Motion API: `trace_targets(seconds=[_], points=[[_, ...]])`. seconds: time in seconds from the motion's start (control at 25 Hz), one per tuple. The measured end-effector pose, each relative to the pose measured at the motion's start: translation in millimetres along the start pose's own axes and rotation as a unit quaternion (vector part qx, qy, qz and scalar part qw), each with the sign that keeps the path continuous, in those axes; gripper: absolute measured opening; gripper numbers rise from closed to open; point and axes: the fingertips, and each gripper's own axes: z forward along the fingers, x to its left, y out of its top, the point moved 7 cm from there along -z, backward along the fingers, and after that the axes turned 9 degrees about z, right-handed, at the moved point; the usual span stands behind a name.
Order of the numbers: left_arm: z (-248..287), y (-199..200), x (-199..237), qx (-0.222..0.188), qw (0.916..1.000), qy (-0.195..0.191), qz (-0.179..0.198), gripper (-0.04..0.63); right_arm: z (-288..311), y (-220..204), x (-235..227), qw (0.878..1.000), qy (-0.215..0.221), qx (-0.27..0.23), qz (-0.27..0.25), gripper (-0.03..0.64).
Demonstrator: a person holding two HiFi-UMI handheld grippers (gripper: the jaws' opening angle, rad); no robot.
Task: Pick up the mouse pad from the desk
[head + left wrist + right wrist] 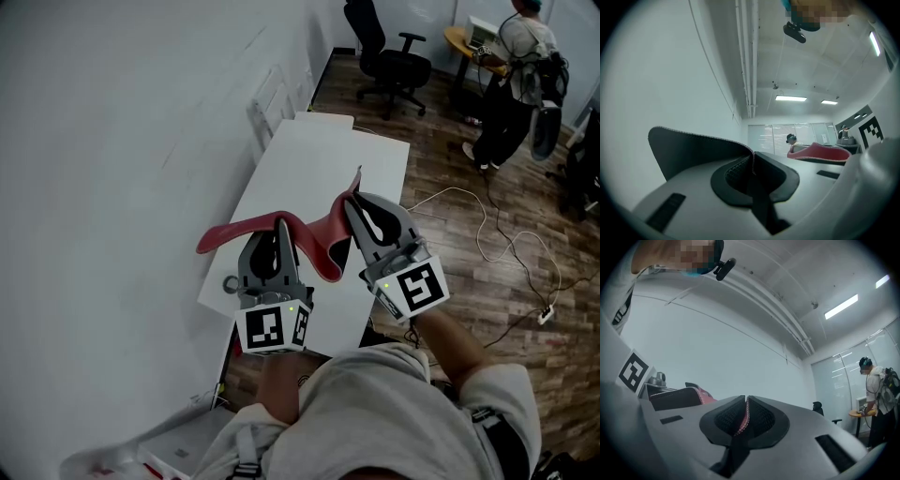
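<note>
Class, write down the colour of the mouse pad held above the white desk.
The mouse pad is red, dark underneath; clearest in the head view.

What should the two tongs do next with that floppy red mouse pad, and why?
Probably raise both a little higher, together. The left tongs and right tongs are each shut on an edge of the red mouse pad, which sags in a fold between them, low over the white desk. Rising evenly should carry it clear.
</note>
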Motion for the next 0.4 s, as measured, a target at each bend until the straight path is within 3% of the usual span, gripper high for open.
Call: trace_targets(seconds=[0.4], points=[[-1.9,3.7,6.8,0.007,1.0000,-0.005,-0.002,0.029,2.6,7.1,-1.5,1.000,-0.005,0.004,-0.020,0.052]])
